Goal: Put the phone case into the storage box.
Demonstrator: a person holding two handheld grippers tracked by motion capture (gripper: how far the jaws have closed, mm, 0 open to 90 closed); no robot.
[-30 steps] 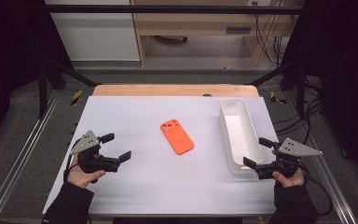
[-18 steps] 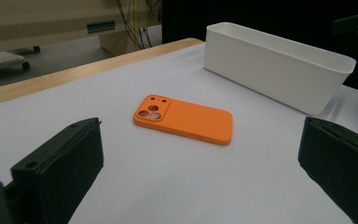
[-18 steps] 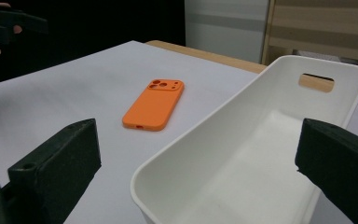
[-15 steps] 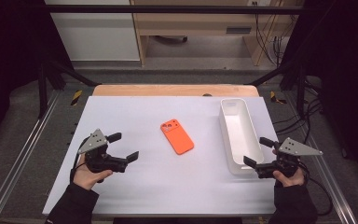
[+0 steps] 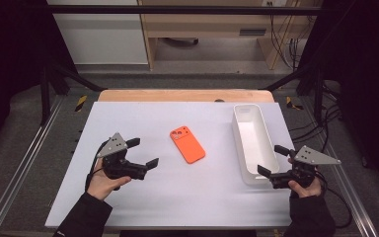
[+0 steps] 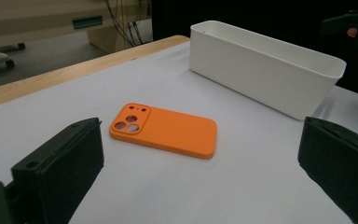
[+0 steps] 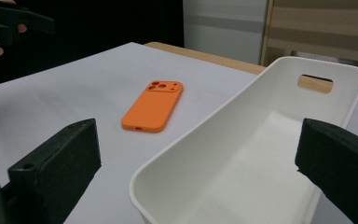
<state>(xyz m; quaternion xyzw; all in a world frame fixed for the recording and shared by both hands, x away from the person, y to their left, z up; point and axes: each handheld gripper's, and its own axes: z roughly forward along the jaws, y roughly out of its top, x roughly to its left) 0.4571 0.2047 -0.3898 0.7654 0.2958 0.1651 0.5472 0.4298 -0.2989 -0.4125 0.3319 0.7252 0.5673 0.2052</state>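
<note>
orange phone case (image 5: 188, 144) lies flat mid-surface, left gripper (image 5: 142, 153) at its 8 o'clock with fingers spread wide and empty, right gripper (image 5: 272, 161) released too, by the white bin (image 5: 253, 143) at 3 o'clock

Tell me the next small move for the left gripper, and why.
Probably ease the left gripper forward toward the orange phone case. Its fingers stand open and empty, aimed at the case, which lies flat on the table, untouched, beside the empty white bin.
</note>
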